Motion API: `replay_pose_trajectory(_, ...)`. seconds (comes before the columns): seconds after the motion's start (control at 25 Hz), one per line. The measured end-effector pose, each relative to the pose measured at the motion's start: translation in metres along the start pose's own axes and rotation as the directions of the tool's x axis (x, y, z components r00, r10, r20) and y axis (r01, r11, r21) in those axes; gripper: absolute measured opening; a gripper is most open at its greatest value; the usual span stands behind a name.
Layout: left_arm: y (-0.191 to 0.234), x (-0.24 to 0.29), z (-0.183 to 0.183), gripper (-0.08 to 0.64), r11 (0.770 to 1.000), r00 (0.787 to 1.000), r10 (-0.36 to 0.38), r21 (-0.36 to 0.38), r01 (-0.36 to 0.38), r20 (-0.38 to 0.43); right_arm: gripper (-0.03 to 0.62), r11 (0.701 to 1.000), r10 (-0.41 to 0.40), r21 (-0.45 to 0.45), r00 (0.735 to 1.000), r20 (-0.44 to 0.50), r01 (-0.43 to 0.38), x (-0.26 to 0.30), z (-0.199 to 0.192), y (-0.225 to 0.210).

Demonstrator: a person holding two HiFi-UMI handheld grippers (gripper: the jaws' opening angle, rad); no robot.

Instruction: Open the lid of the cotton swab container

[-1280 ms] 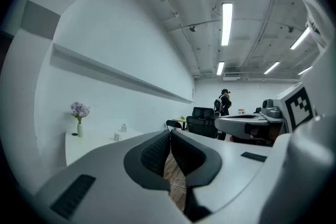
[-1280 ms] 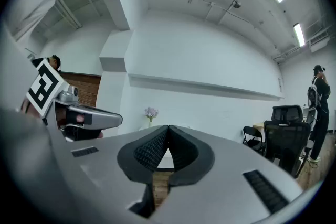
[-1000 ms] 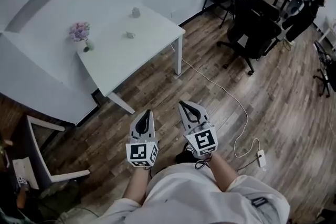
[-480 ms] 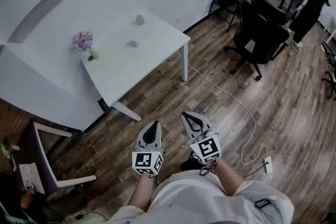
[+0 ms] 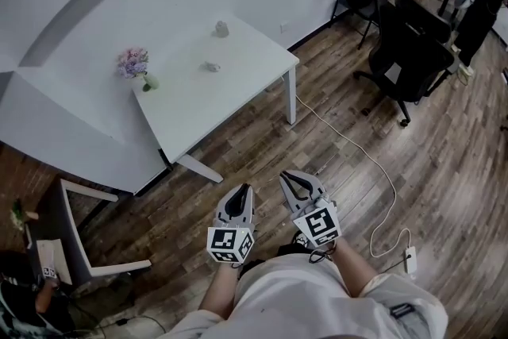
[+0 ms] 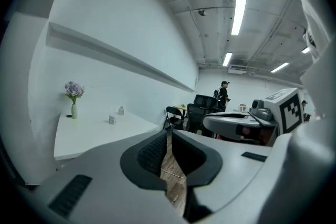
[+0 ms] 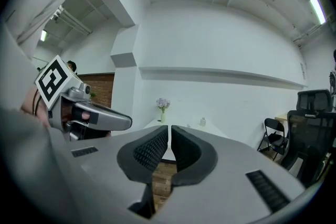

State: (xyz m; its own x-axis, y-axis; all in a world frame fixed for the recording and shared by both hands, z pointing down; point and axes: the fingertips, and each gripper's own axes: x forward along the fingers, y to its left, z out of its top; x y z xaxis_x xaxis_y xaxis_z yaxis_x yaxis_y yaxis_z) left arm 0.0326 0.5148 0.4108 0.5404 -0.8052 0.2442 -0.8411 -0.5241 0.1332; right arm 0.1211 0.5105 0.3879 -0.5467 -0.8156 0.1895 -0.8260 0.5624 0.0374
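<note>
Two small pale containers stand on a white table (image 5: pixel 238 95) some way ahead: a taller one (image 5: pixel 221 29) near the far edge and a low one (image 5: pixel 212 67) mid-table. I cannot tell which holds cotton swabs. The left gripper view shows both, the low one (image 6: pixel 112 119) and the taller one (image 6: pixel 121 110). The right gripper view shows the taller one (image 7: pixel 202 122). My left gripper (image 5: pixel 242 190) and right gripper (image 5: pixel 293 177) are held side by side close to the person's body, over the wooden floor, well short of the table. Both are shut with nothing between the jaws.
A vase of purple flowers (image 5: pixel 135 63) stands at the table's left end. A white cable (image 5: pixel 361 155) runs over the floor to a power strip (image 5: pixel 410 260). Black office chairs (image 5: pixel 409 59) stand at right, a white chair (image 5: pixel 83 234) at lower left.
The view has shifted: the table and chairs have slid slightly right and down in the head view. Both grippers sit lower in the frame and stay shut.
</note>
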Motion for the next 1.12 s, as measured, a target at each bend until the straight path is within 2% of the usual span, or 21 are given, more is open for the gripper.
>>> replay_pose_trajectory(0.08,0.004,0.008,-0.006,0.036,0.999,0.999,0.03,-0.013,-0.03,-0.013,0.013,1.0,0.015,-0.007,1.0,-0.008,-0.015,0.003,-0.004,-0.009)
replay_pose_trajectory(0.2,0.005,0.019,-0.011,0.11,0.999,0.998,0.042,-0.021,-0.043,-0.043,0.038,1.0,0.03,-0.006,0.999,-0.02,-0.03,0.008,-0.011,-0.022)
replay_pose_trajectory(0.48,0.032,0.056,-0.001,0.11,0.998,0.996,0.066,-0.015,-0.067,-0.054,0.049,0.999,0.041,0.03,0.998,-0.044,-0.04,0.036,-0.013,-0.043)
replay_pose_trajectory(0.68,0.06,0.106,-0.002,0.11,0.998,0.997,0.039,-0.04,-0.042,-0.063,0.059,1.0,0.01,0.026,0.997,-0.08,-0.008,0.069,-0.022,-0.074)
replay_pose_trajectory(0.92,0.112,0.175,0.027,0.11,0.999,0.999,-0.014,-0.038,0.013,-0.038,0.074,0.999,-0.034,-0.013,0.994,-0.102,0.033,0.141,-0.011,-0.119)
replay_pose_trajectory(1.12,0.183,0.23,0.056,0.11,0.999,0.997,-0.046,-0.008,0.046,-0.057,0.084,0.999,-0.047,-0.003,0.99,-0.13,0.047,0.224,0.009,-0.138)
